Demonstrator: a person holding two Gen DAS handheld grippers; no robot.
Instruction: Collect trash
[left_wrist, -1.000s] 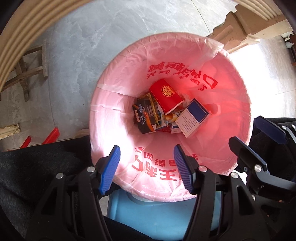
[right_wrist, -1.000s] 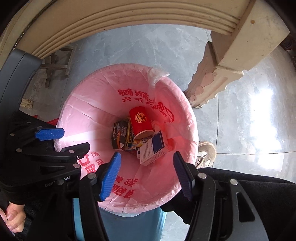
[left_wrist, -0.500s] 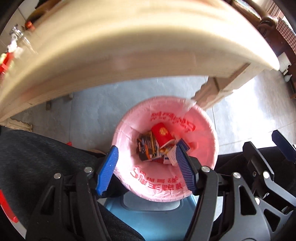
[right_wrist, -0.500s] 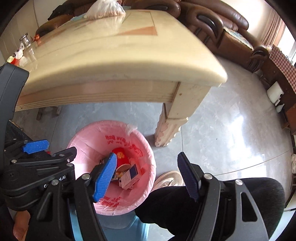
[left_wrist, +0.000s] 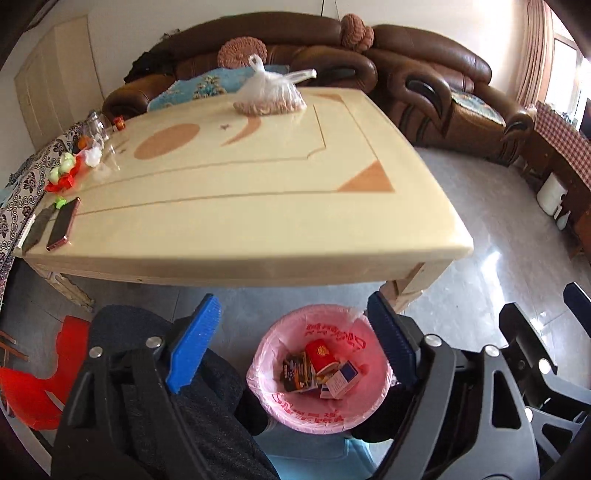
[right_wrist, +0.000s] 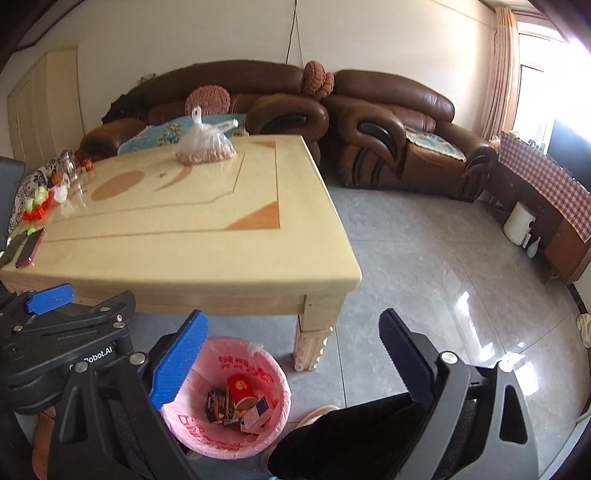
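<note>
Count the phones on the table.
1: a phone with a pinkish edge, lying flat near the table's front-left corner. The dark flat object beside it could be a second; cannot tell.

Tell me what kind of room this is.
Most likely a home living room: a brown leather sofa along the wall, a low cream coffee table in front of it, and a pink-lined trash bin on the tiled floor.
</note>
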